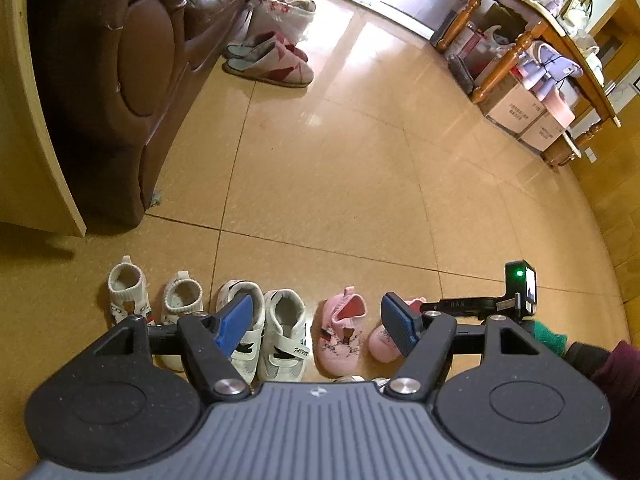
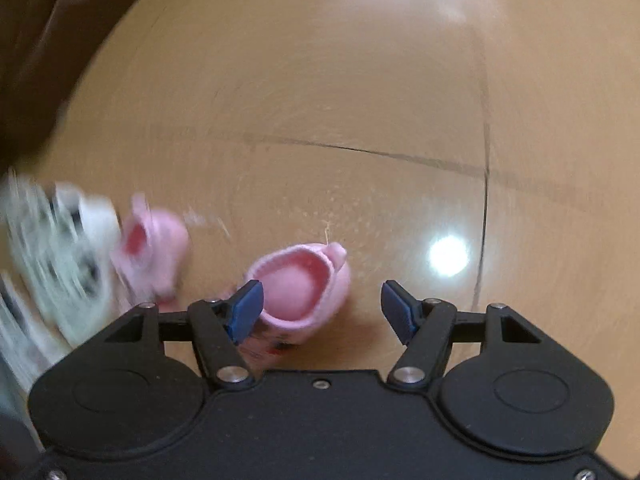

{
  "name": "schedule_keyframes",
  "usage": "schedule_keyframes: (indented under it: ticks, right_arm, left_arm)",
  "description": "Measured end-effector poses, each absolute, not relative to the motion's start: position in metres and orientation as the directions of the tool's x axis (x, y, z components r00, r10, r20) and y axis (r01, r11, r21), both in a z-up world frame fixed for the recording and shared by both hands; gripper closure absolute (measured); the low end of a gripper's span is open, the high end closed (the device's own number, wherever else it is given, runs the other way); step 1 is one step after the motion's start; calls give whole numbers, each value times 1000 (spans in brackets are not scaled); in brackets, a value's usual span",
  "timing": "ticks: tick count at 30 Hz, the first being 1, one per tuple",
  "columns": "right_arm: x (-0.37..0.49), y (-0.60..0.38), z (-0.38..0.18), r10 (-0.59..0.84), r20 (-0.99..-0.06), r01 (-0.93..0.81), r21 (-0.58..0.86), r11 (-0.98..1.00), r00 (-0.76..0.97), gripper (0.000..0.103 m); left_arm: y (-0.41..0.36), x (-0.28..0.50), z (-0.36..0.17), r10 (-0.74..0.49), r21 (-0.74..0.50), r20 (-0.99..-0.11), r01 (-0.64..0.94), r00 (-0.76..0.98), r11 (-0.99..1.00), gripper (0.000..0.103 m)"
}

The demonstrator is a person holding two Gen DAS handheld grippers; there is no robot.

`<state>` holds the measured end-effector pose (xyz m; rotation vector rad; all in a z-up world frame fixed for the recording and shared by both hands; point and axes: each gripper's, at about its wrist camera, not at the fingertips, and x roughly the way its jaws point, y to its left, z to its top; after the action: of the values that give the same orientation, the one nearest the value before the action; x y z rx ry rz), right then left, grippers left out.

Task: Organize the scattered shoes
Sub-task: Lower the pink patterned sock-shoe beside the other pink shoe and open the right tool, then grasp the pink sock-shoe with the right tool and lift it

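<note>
Dark lettering runs across the strap of one white sneaker (image 1: 285, 340), too small to read, and the cartons (image 1: 520, 114) under the wooden table (image 1: 532, 28) far ahead on the right carry print I cannot make out either.

Just ahead of the left gripper (image 1: 318, 322), whose jaws stand wide apart holding nothing, small shoes sit in a row on the floor (image 1: 340, 184): two cream knitted booties (image 1: 128, 290), a pair of white strap sneakers, then a pink knitted shoe (image 1: 342, 332) with a patterned toe.

Its mate, the second pink shoe (image 2: 298, 292), lies between the spread fingers of the right gripper (image 2: 322, 308), close against the left pad (image 2: 246, 310), not clamped.

The floor is glossy tan tile with dark joints. A brown leather sofa (image 1: 132, 60) stands far left, slippers (image 1: 272, 62) beside it.
</note>
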<state>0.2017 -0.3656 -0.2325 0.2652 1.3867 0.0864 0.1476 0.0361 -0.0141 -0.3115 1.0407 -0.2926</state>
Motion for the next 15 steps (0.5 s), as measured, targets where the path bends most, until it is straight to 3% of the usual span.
schedule_keyframes:
  ticks: [3,9,12,14,15]
  right_arm:
    - [192,-378,-241,239,-950,274,289,917,201,36]
    - [194,-379,-256,234,-952,323,289,901,197,40]
    - [196,-380,-273,231,-958,321,275,906,169,46]
    - [198,-380,-275,225,-961,312,266,912,164,67]
    - [199,-379,-275,221,-962,306,263,915,163,72]
  left_arm:
    - [36,147,-14,-382,-387,-794,90,474,918,32]
    - [41,153,-19,-377,-391,-799,72,469,918,32]
    - [41,155,-20,-379,-395,-799,68,467,916,32]
    - [41,157,-21,-380,-397,-800,66,464,916,32]
    - [41,158,-21,-381,-398,-800,65,463,915,32]
